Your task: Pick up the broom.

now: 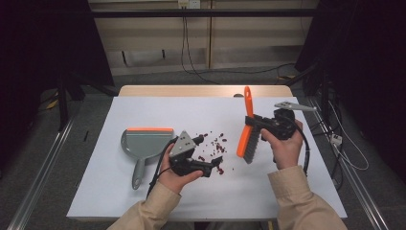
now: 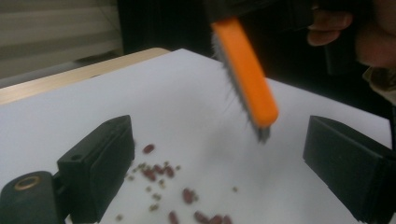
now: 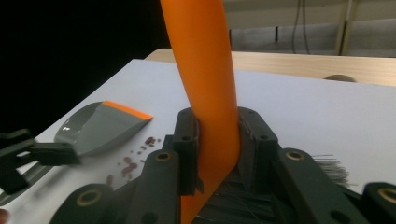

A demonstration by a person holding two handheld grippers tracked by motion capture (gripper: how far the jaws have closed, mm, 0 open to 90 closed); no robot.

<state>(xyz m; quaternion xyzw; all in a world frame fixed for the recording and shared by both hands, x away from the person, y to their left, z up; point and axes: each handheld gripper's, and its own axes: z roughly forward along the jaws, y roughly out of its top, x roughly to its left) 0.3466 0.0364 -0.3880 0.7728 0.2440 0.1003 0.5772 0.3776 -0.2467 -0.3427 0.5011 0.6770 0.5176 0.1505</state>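
Observation:
Small dark red beans (image 1: 216, 143) lie scattered on the white sheet (image 1: 268, 191) at mid-table. A grey dustpan (image 1: 143, 141) with an orange lip rests flat to their left. My left gripper (image 1: 208, 151) hovers open just left of the beans, nothing between its jaws; in the left gripper view (image 2: 219, 172) the beans (image 2: 159, 173) lie between and ahead of the jaws. My right gripper (image 1: 254, 123) is shut on the orange handle of a brush (image 1: 245, 140), held above the sheet with bristles hanging down. The handle (image 3: 201, 60) rises between the clamped jaws (image 3: 217, 140). The dustpan (image 3: 100, 128) shows beyond.
The white sheet covers a wooden table whose far edge (image 1: 201, 90) shows bare. Cables (image 1: 191, 57) run over the floor behind and at the right (image 1: 344, 153). Metal rails (image 1: 43, 177) flank the table. Dark drapes stand at both sides.

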